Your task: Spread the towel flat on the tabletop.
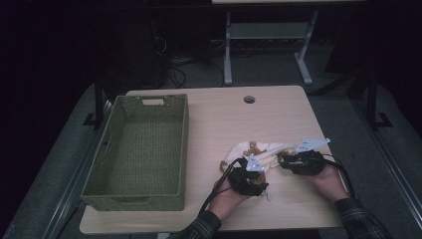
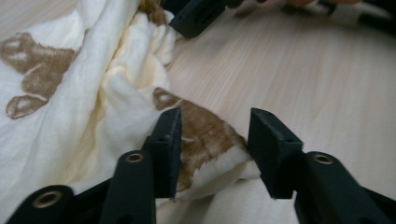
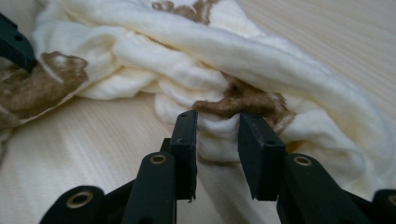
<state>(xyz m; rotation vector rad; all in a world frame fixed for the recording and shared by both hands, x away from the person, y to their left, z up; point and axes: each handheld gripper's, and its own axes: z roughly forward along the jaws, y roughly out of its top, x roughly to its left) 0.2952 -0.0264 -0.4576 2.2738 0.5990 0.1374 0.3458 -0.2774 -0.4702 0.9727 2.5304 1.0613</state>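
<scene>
1. Nearest you, low centre of the high view, your left gripper (image 1: 247,172) sits at the near edge of the cream cloth (image 1: 259,152). Its jaws stand apart around a brown-patched corner (image 2: 205,140), not yet pinching it.
2. Just right of it, your right gripper (image 1: 291,162) noses into a bunched fold (image 3: 217,123). Its jaws are apart too, with cloth between them but no clamp that I can see.
3. The cloth lies crumpled on the table (image 1: 209,129), lower centre of frame, so nothing is lifted yet.
4. Farther off at left, the green basket (image 1: 139,149) holds nothing; if that's the goal, grasping, lifting and moving all remain.
</scene>
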